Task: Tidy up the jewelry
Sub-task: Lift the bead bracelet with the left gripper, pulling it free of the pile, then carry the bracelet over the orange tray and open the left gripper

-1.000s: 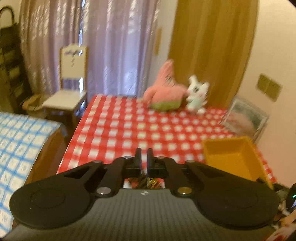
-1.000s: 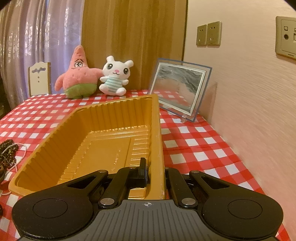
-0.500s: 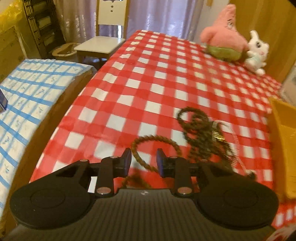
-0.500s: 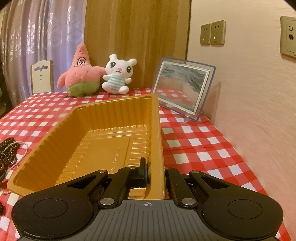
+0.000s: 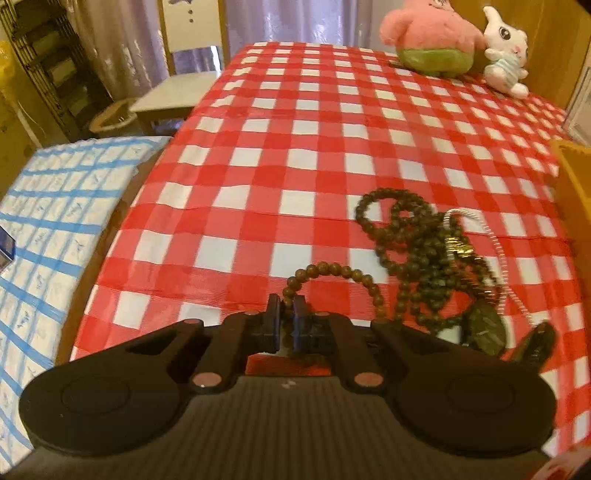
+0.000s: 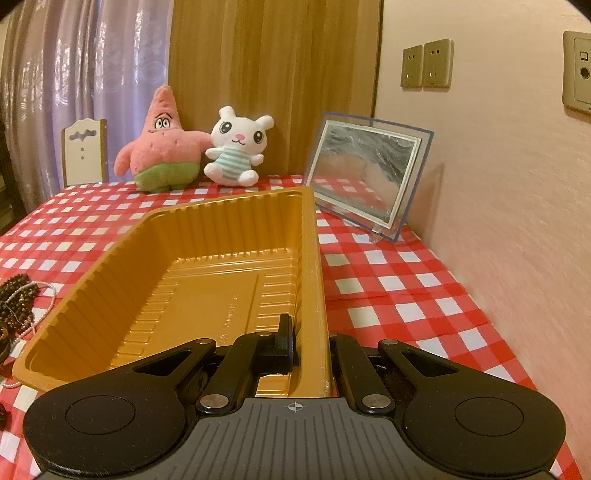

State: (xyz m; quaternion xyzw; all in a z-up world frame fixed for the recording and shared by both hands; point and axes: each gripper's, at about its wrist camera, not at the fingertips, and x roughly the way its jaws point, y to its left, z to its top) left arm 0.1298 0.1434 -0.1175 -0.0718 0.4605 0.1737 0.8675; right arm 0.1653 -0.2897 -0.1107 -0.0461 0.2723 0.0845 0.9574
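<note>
Now left tongs (image 5: 285, 308) around beads (image 5: 334, 271)

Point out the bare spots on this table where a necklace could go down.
Bare checked cloth runs from the bead pile to the pink plush. Another strip lies between the gold tray and the wall. The tray's floor is empty. It is crowded around the beads, at the left gripper.

A lived-in room of a home: the tabletop (image 6: 388, 284) wears a red-and-white checked cloth, two plush toys (image 6: 162, 147) sit against a wooden panel, lilac curtains (image 6: 74, 74) hang behind a white chair (image 6: 85, 151), and a framed picture (image 6: 365, 177) leans on the wall.
</note>
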